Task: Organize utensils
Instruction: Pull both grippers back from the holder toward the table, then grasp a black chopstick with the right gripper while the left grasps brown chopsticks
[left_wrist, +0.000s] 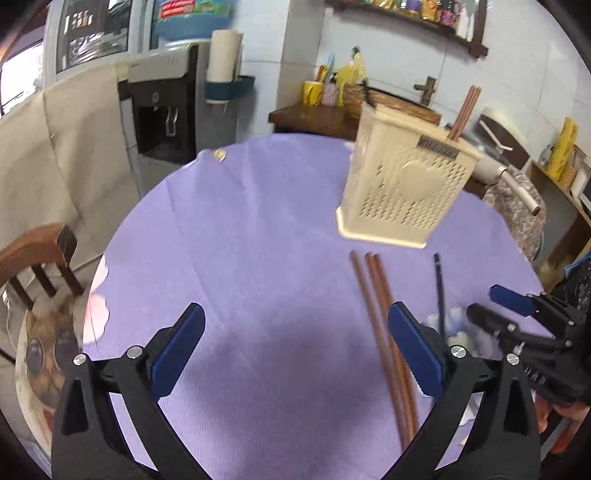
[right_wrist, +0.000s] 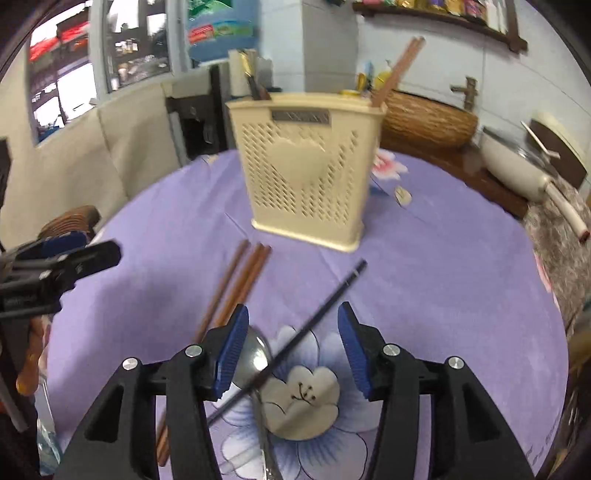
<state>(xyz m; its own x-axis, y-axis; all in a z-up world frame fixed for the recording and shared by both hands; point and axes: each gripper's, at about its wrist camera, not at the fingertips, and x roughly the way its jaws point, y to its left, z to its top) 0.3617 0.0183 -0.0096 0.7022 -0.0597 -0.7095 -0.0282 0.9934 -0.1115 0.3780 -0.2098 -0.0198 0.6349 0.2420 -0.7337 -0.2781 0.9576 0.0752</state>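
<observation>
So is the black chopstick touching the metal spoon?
Touching. The right wrist view shows the black chopstick lying across the metal spoon bowl, no gap visible.

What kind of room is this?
Probably a home kitchen or dining corner: a water dispenser, a rice cooker, and a shelf of packets above a cloth-covered table.

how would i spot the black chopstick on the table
Find the cream utensil holder on the purple tablecloth. In front of it lie brown chopsticks; right of them, the black chopstick lies alone, thinner and darker, crossing a metal spoon.
</observation>
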